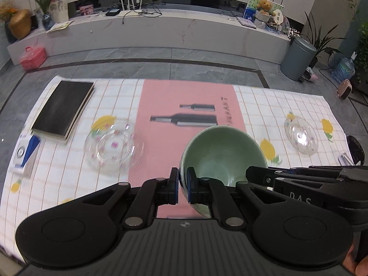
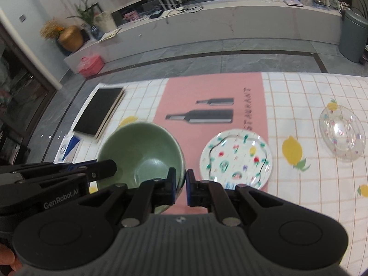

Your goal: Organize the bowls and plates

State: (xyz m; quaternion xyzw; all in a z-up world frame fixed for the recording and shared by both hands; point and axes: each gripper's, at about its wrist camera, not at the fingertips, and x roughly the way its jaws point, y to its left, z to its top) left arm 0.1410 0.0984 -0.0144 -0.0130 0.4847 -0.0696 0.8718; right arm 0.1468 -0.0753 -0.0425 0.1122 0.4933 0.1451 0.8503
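Grey floor tiles and a long white media bench sit behind my worktop [image 1: 299, 105], which wears a checked lemon-print cloth with a pink mat [image 1: 184, 101] down the middle. Above that mat I have the green bowl [image 1: 220, 151] lifted between both tools: my left gripper [image 1: 182, 184] is clamped tight on its near-left rim, my right gripper [image 2: 181, 187] clamped tight on its near-right rim. On the cloth lie a black book [image 1: 62, 110], a flowered plate [image 2: 235, 158] and two clear glass dishes [image 1: 113, 148] [image 1: 301, 134].
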